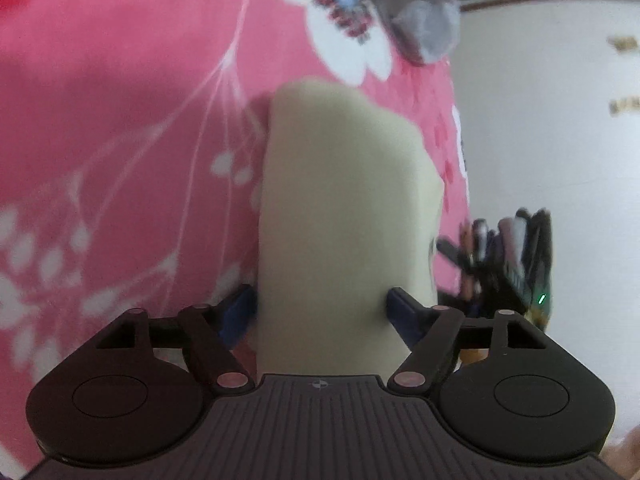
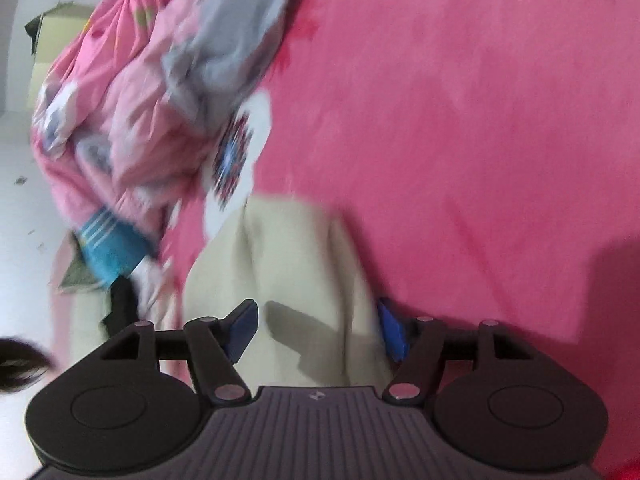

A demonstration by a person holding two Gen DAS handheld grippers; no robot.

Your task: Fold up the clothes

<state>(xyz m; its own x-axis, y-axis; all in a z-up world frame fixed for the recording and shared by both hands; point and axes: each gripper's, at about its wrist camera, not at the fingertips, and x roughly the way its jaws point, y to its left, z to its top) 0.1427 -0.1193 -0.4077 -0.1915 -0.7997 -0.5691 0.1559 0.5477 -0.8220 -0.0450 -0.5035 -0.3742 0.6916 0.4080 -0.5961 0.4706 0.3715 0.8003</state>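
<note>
- The left gripper (image 1: 322,308) has its blue-padded fingers (image 1: 402,312) apart, with a pale cream cloth garment (image 1: 340,216) between them, stretching toward twelve o'clock; whether the pads pinch it cannot be told.
- The right gripper (image 2: 316,328) is likewise spread around the cream fabric (image 2: 288,280).
- A pink floral bedsheet (image 2: 460,120) lies beneath.
- A rumpled pink-and-grey clothing pile (image 2: 168,92) sits at ten o'clock.

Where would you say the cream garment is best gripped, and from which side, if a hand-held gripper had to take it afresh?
Probably at the near edge of the cream garment, coming in low from this side: it lies flattish on the pink sheet, and its near fabric runs between the blue fingers.
</note>
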